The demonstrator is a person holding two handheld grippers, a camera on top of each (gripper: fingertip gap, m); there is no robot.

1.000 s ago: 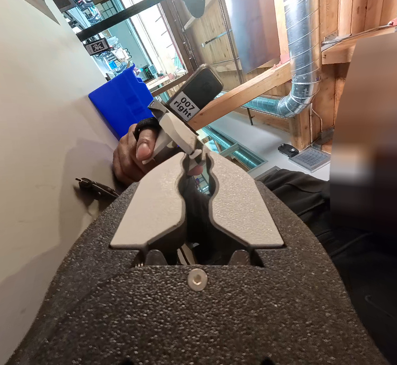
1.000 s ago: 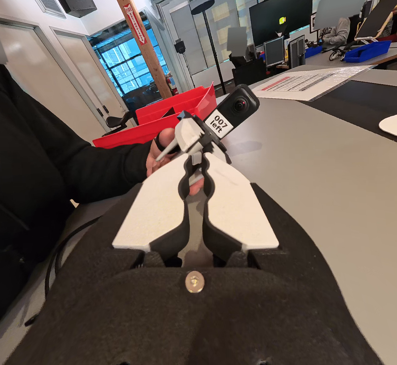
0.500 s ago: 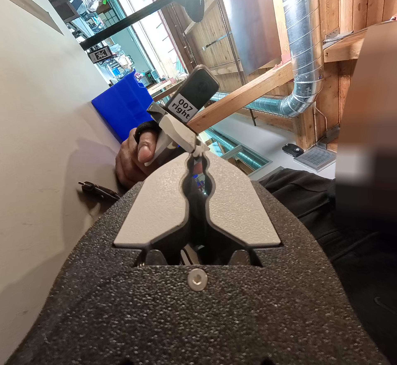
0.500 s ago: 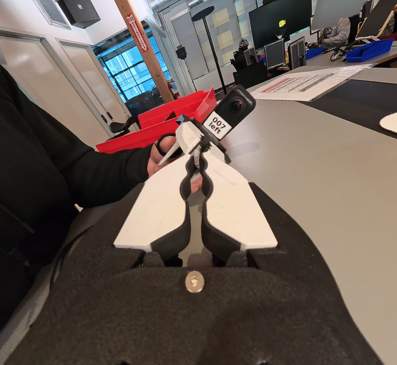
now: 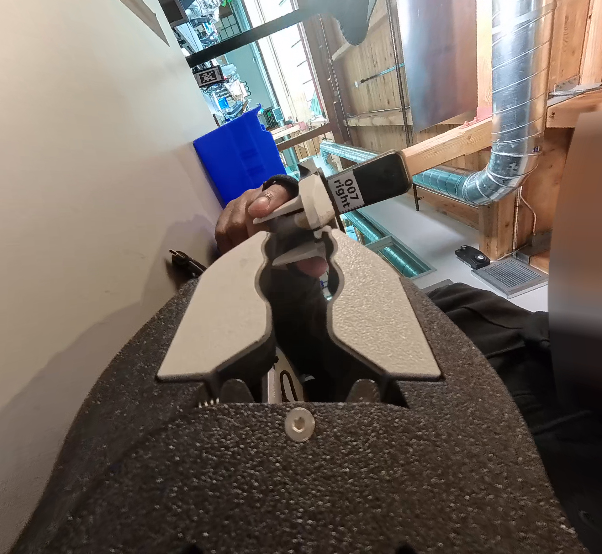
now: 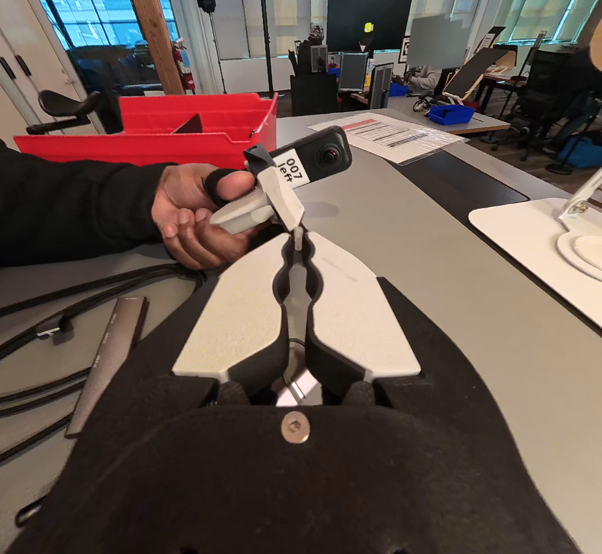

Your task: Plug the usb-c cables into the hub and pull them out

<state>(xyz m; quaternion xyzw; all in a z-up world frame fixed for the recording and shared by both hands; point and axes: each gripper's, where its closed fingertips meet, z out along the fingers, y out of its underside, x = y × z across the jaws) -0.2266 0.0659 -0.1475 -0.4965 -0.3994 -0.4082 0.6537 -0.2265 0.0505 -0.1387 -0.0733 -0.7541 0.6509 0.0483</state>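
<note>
A long dark grey hub (image 6: 107, 359) lies on the grey table (image 6: 407, 277) at the left of the right wrist view. Black USB-C cables (image 6: 49, 391) run beside it, and a plug (image 6: 53, 331) lies against its left side. Another loose cable plug (image 5: 177, 256) shows in the left wrist view. My left gripper (image 5: 297, 237) is open and empty. My right gripper (image 6: 298, 237) is shut and holds nothing I can see. The two grippers face each other tip to tip above the table, right of the hub. Each shows in the other's view, the left one (image 6: 280, 193) and the right one (image 5: 309, 203).
A red bin (image 6: 146, 144) stands behind the left hand. A blue bin (image 5: 237, 163) stands beyond the right hand. A laminated sheet (image 6: 391, 137) lies farther back, next to a black mat (image 6: 456, 180). A white board with a clear stand (image 6: 537, 245) is at the right. Left and right tips are no more than a few centimetres apart.
My left gripper's fingers have spread from shut to open. Both grippers have turned and dropped toward the table, and the hub and cables have come into the right wrist view.
</note>
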